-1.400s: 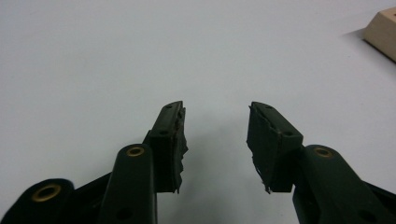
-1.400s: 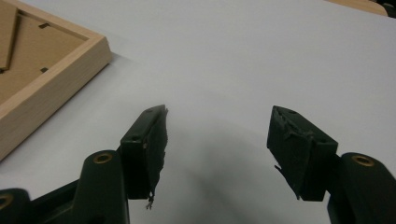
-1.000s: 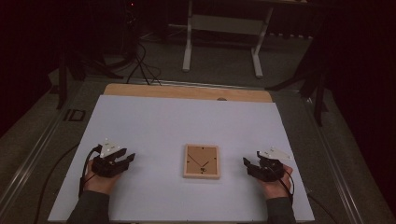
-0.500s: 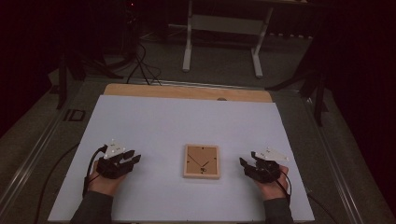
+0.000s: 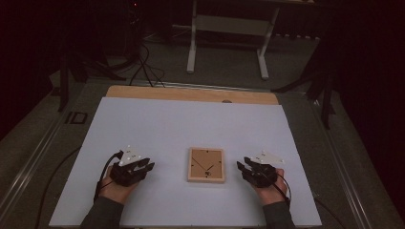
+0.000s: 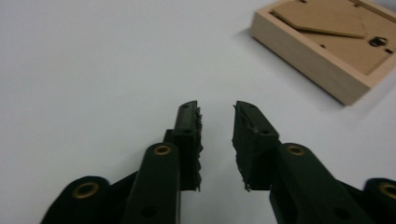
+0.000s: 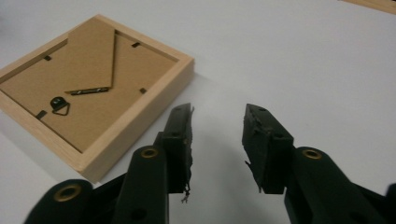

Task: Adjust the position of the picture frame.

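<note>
Dim room: a white-legged table frame (image 5: 229, 36) and cables (image 5: 143, 62) stand on grey floor (image 5: 229, 71).

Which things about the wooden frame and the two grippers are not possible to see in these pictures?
- The picture frame lies back up in the high view; its front is against the table.
- Left gripper view: the frame is cut off by the top and right edges.
- High view: the left gripper and right gripper are too small and dark to judge their jaws.
</note>
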`<state>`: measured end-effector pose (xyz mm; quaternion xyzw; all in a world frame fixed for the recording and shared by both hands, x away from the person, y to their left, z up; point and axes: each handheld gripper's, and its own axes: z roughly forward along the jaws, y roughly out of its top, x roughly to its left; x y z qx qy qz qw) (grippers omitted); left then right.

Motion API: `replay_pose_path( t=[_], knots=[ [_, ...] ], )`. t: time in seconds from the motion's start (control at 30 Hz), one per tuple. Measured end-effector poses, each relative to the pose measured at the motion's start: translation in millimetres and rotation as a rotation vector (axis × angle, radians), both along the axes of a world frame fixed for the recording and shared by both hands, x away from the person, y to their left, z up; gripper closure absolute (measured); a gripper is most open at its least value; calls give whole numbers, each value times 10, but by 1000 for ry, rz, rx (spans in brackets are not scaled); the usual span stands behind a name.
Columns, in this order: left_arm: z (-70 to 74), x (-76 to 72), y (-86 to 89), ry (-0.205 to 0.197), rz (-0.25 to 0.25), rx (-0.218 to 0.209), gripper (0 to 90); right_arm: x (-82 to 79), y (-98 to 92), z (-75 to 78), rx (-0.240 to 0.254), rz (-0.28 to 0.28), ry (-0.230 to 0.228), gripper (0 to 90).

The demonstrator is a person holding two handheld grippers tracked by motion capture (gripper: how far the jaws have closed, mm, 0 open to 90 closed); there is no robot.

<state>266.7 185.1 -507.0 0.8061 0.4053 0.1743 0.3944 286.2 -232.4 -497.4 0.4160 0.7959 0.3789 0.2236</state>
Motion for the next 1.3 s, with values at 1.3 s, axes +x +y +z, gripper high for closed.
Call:
replay_pose_path(
  t=[1.3],
  knots=[
    [-117, -51, -584, 18, -169, 80, 890, 44, 513, -191, -62, 35, 69, 899]
  ],
)
